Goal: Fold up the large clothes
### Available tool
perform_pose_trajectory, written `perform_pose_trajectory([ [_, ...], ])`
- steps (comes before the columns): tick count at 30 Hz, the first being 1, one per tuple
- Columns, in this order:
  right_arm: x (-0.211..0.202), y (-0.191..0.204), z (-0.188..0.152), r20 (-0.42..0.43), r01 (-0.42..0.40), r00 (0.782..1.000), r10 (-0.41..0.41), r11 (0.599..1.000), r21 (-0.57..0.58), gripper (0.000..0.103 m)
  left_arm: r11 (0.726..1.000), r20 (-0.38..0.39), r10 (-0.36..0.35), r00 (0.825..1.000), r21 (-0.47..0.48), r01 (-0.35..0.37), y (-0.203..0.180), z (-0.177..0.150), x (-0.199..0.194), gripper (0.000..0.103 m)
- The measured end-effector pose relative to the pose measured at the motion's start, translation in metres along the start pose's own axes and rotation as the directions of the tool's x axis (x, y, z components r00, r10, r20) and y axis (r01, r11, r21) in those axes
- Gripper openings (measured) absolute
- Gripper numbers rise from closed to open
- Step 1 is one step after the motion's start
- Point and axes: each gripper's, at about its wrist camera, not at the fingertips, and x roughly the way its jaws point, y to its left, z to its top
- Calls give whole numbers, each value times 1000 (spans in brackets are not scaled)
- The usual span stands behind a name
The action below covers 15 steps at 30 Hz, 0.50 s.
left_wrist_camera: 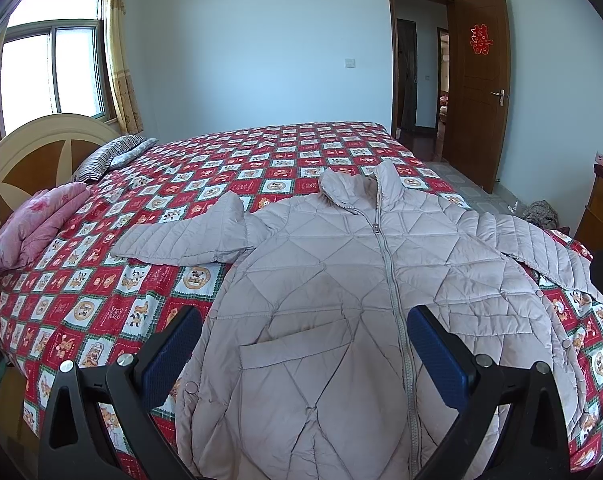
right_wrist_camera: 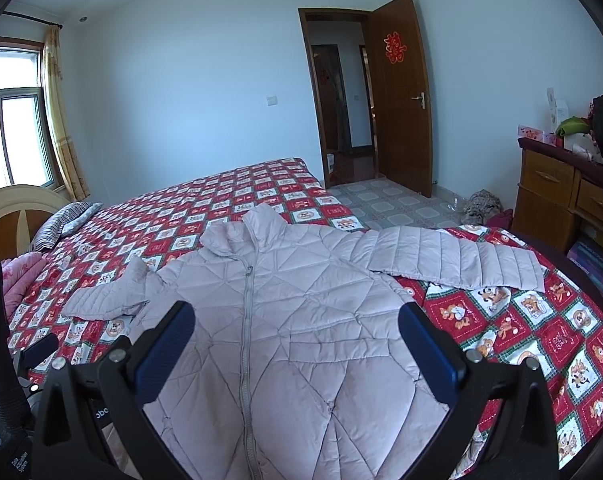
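A pale pink quilted puffer jacket point(left_wrist_camera: 341, 280) lies face up and zipped on the bed, collar toward the far side, both sleeves spread out. It also shows in the right wrist view point(right_wrist_camera: 301, 300). Its left sleeve point(left_wrist_camera: 173, 240) is bent back near the cuff; its right sleeve point(right_wrist_camera: 461, 260) lies straight toward the bed's right edge. My left gripper point(left_wrist_camera: 301, 320) is open above the jacket's lower front, holding nothing. My right gripper point(right_wrist_camera: 295, 320) is open above the jacket's lower front too, holding nothing.
The bed has a red patterned quilt point(left_wrist_camera: 101, 300). A folded pink blanket point(left_wrist_camera: 33, 224) and striped pillows point(left_wrist_camera: 109, 156) lie near the headboard point(left_wrist_camera: 41, 148). A wooden dresser point(right_wrist_camera: 561, 192) with clutter stands right. An open door point(right_wrist_camera: 397, 96) is at the back.
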Motion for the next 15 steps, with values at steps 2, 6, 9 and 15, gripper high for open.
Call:
perform_pose_trajectory([
  [2, 0, 0, 0, -3, -1, 1000, 1, 1000, 0, 103, 1000, -2, -1, 1000, 0, 1, 0, 0, 0, 102],
  [6, 1, 0, -1, -5, -3, 1000, 3, 1000, -1, 103, 1000, -6, -1, 1000, 1, 1, 0, 0, 1, 102],
  [9, 1, 0, -2, -5, -1, 1000, 1, 1000, 0, 103, 1000, -8, -1, 1000, -1, 1, 0, 0, 3, 102],
  [15, 7, -2, -5, -21, 2, 1000, -2, 1000, 10, 103, 1000, -24, -3, 1000, 2, 3, -1, -2, 11, 102],
])
